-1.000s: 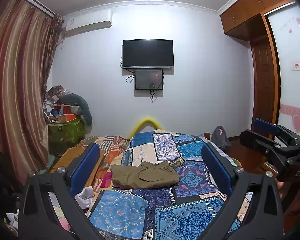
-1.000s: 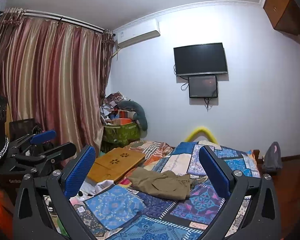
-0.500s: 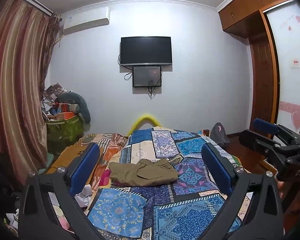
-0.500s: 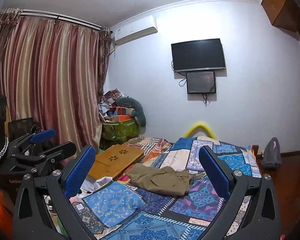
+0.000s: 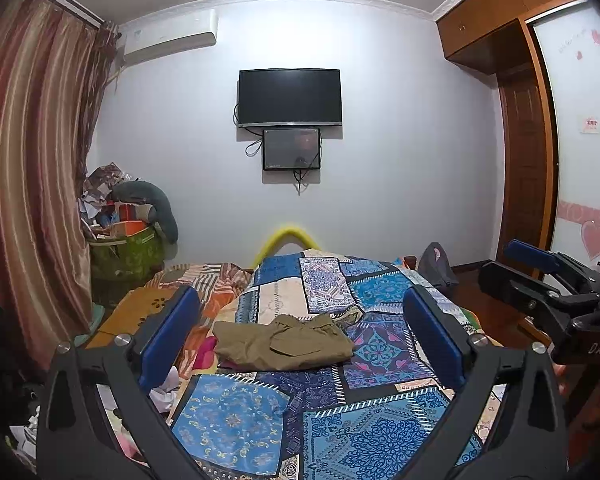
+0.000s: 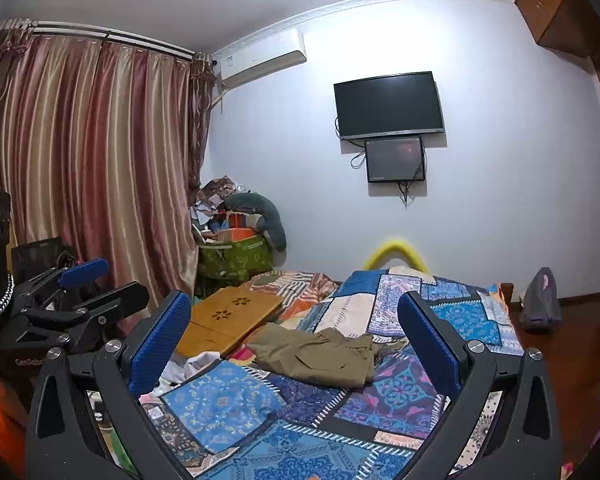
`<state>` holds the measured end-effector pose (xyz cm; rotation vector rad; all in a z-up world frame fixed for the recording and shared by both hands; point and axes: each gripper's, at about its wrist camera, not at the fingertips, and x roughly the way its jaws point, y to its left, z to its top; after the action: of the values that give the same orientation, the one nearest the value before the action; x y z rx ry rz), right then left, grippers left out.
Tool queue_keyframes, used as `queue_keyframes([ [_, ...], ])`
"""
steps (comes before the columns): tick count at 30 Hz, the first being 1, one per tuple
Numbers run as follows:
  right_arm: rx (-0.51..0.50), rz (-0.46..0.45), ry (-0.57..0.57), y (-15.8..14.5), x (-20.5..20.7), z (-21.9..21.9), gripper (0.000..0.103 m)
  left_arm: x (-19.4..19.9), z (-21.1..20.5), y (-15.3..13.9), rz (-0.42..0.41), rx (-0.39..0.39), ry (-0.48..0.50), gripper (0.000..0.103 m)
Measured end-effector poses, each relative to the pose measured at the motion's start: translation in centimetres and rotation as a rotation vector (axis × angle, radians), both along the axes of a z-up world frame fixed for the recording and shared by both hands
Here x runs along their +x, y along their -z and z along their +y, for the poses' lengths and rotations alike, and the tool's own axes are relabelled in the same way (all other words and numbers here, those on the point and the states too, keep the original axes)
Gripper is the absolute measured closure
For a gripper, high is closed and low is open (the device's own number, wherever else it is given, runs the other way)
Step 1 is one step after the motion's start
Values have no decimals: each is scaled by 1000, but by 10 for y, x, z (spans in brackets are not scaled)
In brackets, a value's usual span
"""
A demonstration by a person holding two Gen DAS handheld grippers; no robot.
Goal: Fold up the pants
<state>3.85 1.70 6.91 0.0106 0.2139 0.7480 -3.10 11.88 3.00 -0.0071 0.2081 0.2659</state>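
Observation:
Olive-brown pants point(image 5: 284, 344) lie folded into a compact bundle on the blue patchwork bedspread point(image 5: 364, 412), in the middle of the bed. They also show in the right wrist view point(image 6: 320, 354). My left gripper point(image 5: 300, 320) is open and empty, held well back from the pants and above the bed. My right gripper point(image 6: 294, 322) is open and empty too, at a similar distance. The right gripper shows at the right edge of the left wrist view point(image 5: 548, 284), and the left gripper at the left edge of the right wrist view point(image 6: 80, 296).
A wooden lap tray point(image 6: 232, 318) and striped bedding point(image 5: 208, 280) lie on the bed's left side. A green bin piled with clutter point(image 5: 126, 248) stands by the curtains point(image 5: 28, 184). A grey bag point(image 6: 540, 300) sits on the floor at right. A wardrobe point(image 5: 528, 160) is at right.
Both cameras have tilted slightly upward and drawn back a little, so the pants sit lower in view. The pants have not moved. Both grippers stay open.

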Motion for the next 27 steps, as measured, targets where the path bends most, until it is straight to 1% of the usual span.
queue_keyframes([
  [5,1,1,4,0,-1,-1,0,3,2,1,7,-18,11,0],
  [13,4,0,6,0,-1,-1,0,7,2,3,19,-20,26,0],
  [27,-1,11,9,3,5,1,0,10,10,5,31,-51,50,0],
])
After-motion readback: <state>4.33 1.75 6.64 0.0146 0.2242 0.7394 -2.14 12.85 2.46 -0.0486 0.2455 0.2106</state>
